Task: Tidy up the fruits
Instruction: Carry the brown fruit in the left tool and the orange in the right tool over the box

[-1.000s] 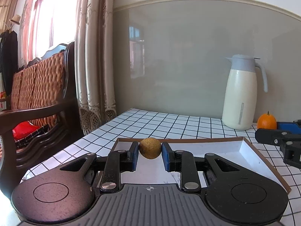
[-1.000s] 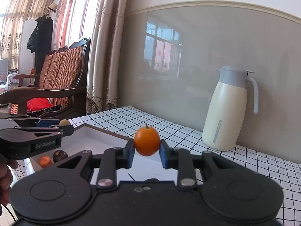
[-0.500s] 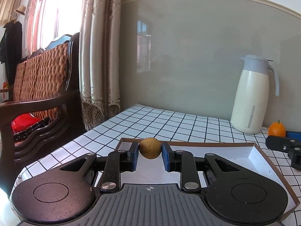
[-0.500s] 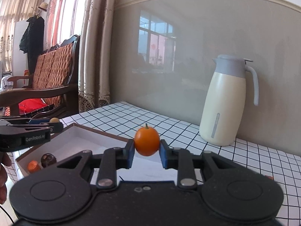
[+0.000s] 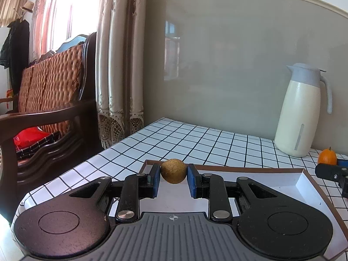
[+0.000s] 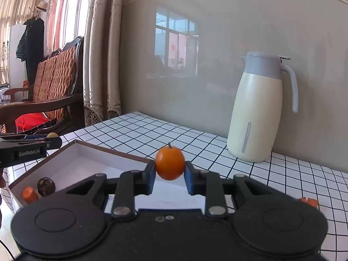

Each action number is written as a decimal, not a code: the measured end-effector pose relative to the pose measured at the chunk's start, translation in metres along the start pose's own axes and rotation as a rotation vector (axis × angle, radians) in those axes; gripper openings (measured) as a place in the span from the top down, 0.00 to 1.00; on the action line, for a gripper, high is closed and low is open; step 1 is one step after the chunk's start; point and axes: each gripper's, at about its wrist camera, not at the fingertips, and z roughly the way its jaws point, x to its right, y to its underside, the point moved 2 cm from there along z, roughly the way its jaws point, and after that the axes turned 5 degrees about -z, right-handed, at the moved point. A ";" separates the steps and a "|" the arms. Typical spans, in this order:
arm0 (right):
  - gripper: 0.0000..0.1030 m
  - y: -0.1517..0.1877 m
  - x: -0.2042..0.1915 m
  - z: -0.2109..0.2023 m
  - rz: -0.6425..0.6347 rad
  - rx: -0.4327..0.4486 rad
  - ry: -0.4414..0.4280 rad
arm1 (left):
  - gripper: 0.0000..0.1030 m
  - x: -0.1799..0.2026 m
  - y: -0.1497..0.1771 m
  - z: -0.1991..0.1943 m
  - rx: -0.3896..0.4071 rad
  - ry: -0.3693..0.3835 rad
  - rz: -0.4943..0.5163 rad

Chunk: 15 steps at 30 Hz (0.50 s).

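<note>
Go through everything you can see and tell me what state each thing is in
left gripper: shut on brown fruit
right gripper: shut on orange fruit
box: open, lidless, two fruits in its corner
jug: upright, lid closed

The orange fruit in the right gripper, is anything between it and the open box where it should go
Nothing visible blocks it. The right gripper holds the orange fruit just over the box rim, and the white floor ahead is bare. The two fruits already inside lie in its near left corner, off to the side.
</note>
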 end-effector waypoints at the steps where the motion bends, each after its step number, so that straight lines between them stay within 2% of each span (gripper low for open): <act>1: 0.81 0.000 0.001 0.002 0.001 -0.005 0.000 | 0.74 -0.001 0.000 0.001 -0.002 -0.001 -0.001; 15: 0.81 0.000 0.004 0.026 0.018 -0.065 -0.022 | 0.74 -0.013 -0.002 0.023 -0.053 -0.022 -0.046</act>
